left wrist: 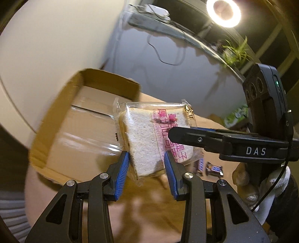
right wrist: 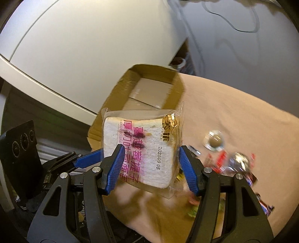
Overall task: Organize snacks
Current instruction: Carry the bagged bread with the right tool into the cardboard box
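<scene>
Both tools carry one snack together: a wrapped slice of cranberry thick-cut toast (left wrist: 149,134), held in the air in the middle of each frame, just in front of an open cardboard box (left wrist: 61,119). The left tool (left wrist: 147,166) pinches the lower edge of the packet between its blue pads (left wrist: 124,168); the slice stands on edge between them. The right tool (right wrist: 149,162) grips the same packet across its width, one pad (right wrist: 115,164) against the left face and the other at the crinkled wrapper on the right. In the left wrist view the right tool comes in from the right edge of the frame, its black finger lying across the printed side of the packet.

The step in hand looks like the carry to the box, with the packet not yet over the opening. The next move calls for bringing it above the near wall of the box, which rises between the packet and the box floor, then lowering it in and letting go with both tools without the wrapper snagging on the cardboard rim.

The box appears to hold nothing yet. On the tan cloth surface (right wrist: 233,104), at the right of the right wrist view, lie other wrapped snacks (right wrist: 235,162), blurred, and a small round wrapped sweet (right wrist: 214,140). A ring light (left wrist: 223,13) glows upper right in the left view
</scene>
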The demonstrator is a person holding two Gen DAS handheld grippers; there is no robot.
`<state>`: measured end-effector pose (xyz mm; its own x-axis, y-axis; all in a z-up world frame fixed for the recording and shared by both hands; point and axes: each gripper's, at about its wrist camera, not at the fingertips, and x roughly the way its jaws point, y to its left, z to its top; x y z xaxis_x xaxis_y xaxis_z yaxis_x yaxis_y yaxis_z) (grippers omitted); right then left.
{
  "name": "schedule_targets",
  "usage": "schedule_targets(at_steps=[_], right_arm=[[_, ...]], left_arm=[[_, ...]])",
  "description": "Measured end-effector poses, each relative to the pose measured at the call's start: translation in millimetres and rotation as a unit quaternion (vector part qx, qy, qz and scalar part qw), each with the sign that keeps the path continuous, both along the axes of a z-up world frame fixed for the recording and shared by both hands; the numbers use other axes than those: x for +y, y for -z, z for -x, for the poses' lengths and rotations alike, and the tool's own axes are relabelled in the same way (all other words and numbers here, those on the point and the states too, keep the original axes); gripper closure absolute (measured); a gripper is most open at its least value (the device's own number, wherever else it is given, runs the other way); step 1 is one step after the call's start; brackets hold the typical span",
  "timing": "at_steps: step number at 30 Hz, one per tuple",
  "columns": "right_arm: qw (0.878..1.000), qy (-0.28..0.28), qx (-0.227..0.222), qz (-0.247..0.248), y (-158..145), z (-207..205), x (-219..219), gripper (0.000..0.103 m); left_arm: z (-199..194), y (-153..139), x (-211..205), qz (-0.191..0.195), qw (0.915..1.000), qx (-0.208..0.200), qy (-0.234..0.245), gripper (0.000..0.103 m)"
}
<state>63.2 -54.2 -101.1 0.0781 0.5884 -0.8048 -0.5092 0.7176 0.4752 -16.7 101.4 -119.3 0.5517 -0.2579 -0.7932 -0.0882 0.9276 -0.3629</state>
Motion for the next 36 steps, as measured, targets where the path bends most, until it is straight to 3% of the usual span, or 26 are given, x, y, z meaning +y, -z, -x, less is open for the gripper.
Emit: schedule_targets(at_steps=[12, 26, 30, 36], right_arm=[[0.997, -0.07, -0.004, 0.022, 14, -15, 88, 0.04], [0.995, -0.085, -0.002, 0.044, 24, -20, 103, 0.04], [0.996, -0.076, -0.011, 0.049, 24, -22, 103, 0.04], [0.996, -0.066, -0.025, 0.049, 12, -25, 98, 0.04]], left_arm=[[9, 10, 57, -0.001, 0.9983, 0.009, -0.057, 0.067], [-2, 22, 68, -0.009, 0.9972, 0.024, -0.071, 0.067], [-1, 21, 68, -0.032, 0.9966, 0.023, -0.073, 0.067], [6, 6, 57, -0.103, 0.9924, 0.009, -0.068, 0.067]])
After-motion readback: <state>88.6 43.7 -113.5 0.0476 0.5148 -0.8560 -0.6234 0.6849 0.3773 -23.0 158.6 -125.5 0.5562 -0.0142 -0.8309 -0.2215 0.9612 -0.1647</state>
